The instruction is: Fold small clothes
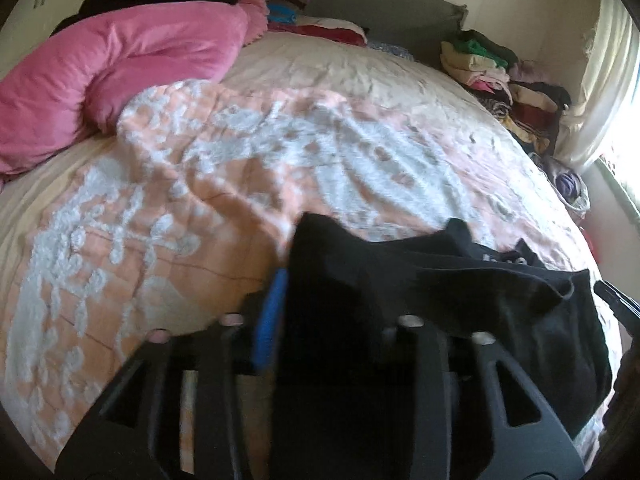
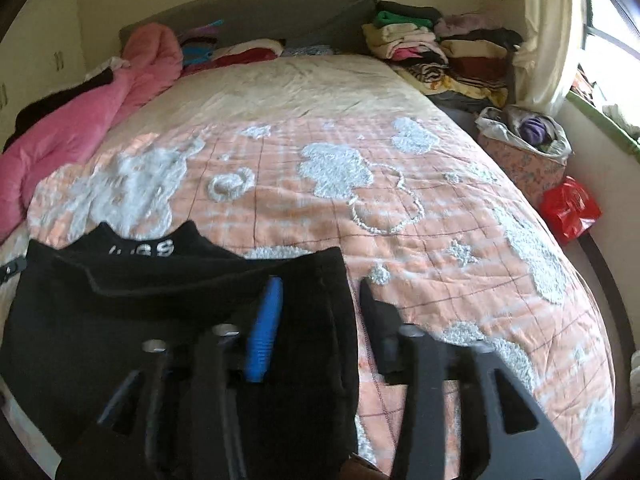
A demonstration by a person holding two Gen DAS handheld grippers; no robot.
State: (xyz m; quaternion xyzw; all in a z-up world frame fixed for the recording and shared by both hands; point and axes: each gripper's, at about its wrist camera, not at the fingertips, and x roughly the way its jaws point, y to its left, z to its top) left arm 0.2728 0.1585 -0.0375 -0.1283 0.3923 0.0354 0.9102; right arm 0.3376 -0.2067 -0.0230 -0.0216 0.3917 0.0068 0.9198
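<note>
A small black garment with white lettering on its waistband hangs over the peach and white bedspread. In the left wrist view my left gripper is shut on the garment's left edge, and the cloth covers the right finger. In the right wrist view the garment fills the lower left. My right gripper stands with its jaws apart, the garment's right edge draped between them against the blue-padded finger. I cannot tell whether it grips the cloth.
A pink duvet lies along the bed's left side. Stacks of folded clothes sit at the far right by the headboard. A box with a plastic bag and a red bag stand beside the bed at right.
</note>
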